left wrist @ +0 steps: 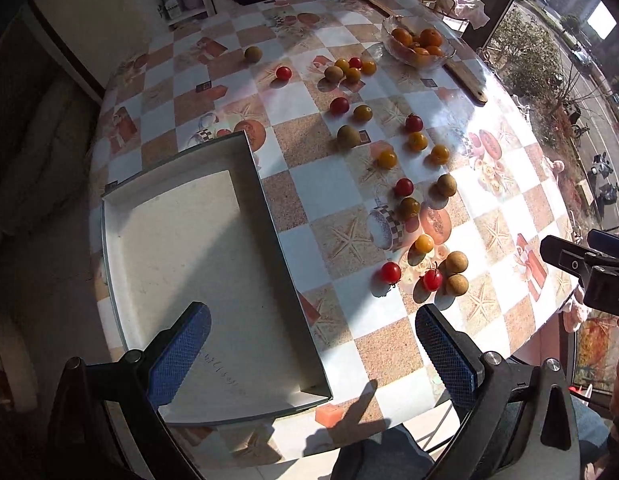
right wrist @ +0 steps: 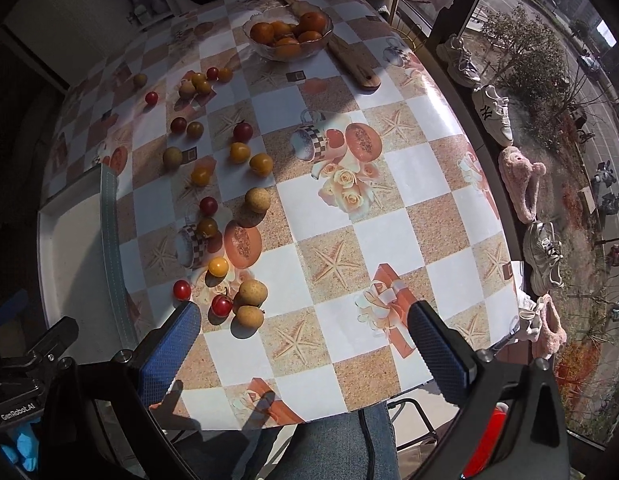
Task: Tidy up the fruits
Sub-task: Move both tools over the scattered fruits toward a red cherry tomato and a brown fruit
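Red cherry tomatoes (left wrist: pixel 390 272), yellow cherry tomatoes (left wrist: pixel 424 243) and brown longans (left wrist: pixel 456 262) lie scattered across the checked tablecloth. An empty white tray (left wrist: pixel 181 248) sits on the table's left side. My left gripper (left wrist: pixel 315 344) hovers open over the tray's near right corner, holding nothing. My right gripper (right wrist: pixel 305 344) is open above the table's near edge. A red tomato (right wrist: pixel 221 305) and two longans (right wrist: pixel 249 317) lie just beyond its left finger (right wrist: pixel 169 356). The tray (right wrist: pixel 69 240) shows at the left of the right wrist view.
A glass bowl of oranges (right wrist: pixel 269 54) stands at the far side beside a long wooden stick (right wrist: pixel 349 64). Shoes and pink slippers (right wrist: pixel 517 184) line the window sill on the right. A person's jeans (right wrist: pixel 337 452) show below the table's near edge.
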Motion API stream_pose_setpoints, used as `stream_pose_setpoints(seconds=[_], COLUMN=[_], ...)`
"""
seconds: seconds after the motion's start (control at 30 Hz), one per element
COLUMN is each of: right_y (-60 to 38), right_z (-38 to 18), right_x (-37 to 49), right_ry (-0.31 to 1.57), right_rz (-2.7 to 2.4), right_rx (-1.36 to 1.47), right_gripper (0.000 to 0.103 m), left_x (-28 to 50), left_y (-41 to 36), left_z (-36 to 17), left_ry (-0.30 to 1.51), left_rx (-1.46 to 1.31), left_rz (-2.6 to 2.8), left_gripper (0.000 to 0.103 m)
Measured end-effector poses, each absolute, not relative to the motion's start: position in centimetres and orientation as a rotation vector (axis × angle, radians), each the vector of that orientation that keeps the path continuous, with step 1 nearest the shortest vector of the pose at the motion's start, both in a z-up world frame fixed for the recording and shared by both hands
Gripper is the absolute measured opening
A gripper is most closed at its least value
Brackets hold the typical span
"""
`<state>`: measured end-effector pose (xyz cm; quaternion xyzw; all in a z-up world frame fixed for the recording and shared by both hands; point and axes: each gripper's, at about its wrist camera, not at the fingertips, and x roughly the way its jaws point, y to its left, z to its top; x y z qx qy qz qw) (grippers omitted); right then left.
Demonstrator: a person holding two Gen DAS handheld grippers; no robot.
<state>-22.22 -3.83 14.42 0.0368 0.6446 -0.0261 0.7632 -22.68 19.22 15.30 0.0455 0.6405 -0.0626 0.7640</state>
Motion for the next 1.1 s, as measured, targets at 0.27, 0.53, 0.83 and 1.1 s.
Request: stream_pose_setpoints(seconds=[0.27, 0.53, 0.83, 1.1], right_y=[-3.7, -4.2, -5.7, -6.0], right_z=[14.9, 15.1, 13.4, 10.4], right_x=[-21.1, -19.6, -19.3, -19.0], right_ry=[1.386, 1.391, 1.437, 1.487], right_rz=[0.015, 0.08, 0.094, 0.093], right_rx=[0.025, -0.036, -0.015, 0.026], right_gripper=[0.103, 0.103, 0.103, 0.103], left_x=[-22.6, -22.2, -21.9, -21.4], left_y=[18.9, 17.8, 16.8, 14.9], left_z=[15.4, 14.7, 12.4, 9.2], left_ry=[1.369, 1.393, 1.438, 1.453], left_rx=[0.069, 0.014, -0.018, 0.022], left_rz=[-0.093, -0.028, -0.013, -0.035], left_gripper=[0.103, 0.103, 0.103, 0.103])
